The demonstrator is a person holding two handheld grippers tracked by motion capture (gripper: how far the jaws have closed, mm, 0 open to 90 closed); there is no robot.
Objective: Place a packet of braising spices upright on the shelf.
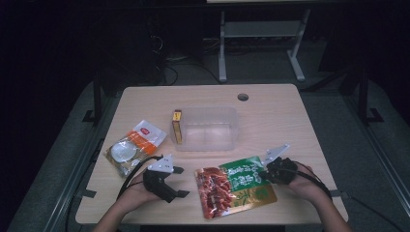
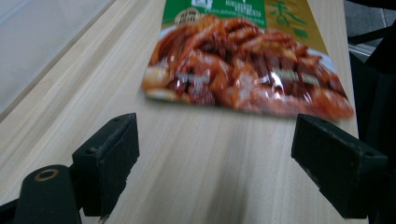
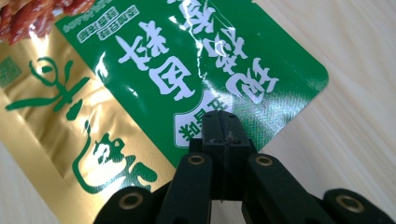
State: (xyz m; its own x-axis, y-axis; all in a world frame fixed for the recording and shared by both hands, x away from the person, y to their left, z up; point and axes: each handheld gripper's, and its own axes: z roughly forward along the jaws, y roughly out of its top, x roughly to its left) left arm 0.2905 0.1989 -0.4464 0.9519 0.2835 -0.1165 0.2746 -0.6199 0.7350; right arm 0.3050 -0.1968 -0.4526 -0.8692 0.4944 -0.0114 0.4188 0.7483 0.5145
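Right gripper view showed the right hand-held gripper clenched on the snack pouch; the left hand-held gripper gaped, released, above the desk.

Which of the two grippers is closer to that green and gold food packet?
Right. The right gripper is shut on the packet's green edge; the left gripper stands open just beside its other end, not touching.

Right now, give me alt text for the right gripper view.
The right gripper has its black jaws shut together over the edge of a green and gold snack pouch with white lettering. The pouch lies on a pale wooden table, and whether the jaws pinch its edge cannot be told.
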